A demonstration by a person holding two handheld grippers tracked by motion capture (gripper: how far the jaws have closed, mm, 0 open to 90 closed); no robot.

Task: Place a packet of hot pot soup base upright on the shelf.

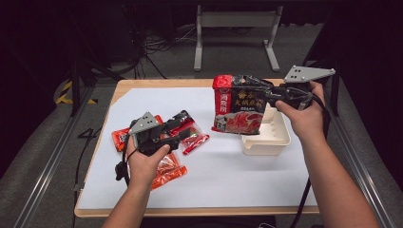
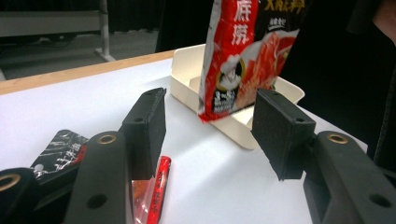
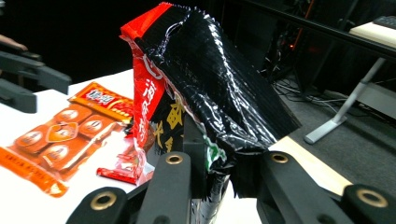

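Observation:
A large red and black food packet (image 1: 240, 104) hangs upright above the left end of a cream tray (image 1: 266, 142). My right gripper (image 1: 268, 95) is shut on its top right corner; in the right gripper view the crumpled packet (image 3: 196, 70) is pinched between the jaws of that gripper (image 3: 219, 154). My left gripper (image 1: 183, 130) sits low over a pile of small packets at the left, open with nothing between its jaws (image 2: 212, 121). Beyond those jaws are the hanging packet (image 2: 247, 51) and the tray (image 2: 187, 70).
Orange snack packets (image 1: 168, 173) (image 3: 60, 135), a small red sachet (image 1: 195, 141) (image 2: 159, 186) and a black and red packet (image 1: 183, 118) lie on the white sheet (image 1: 214, 180) by the left hand. A grey table frame (image 1: 233, 28) and floor cables stand beyond the table.

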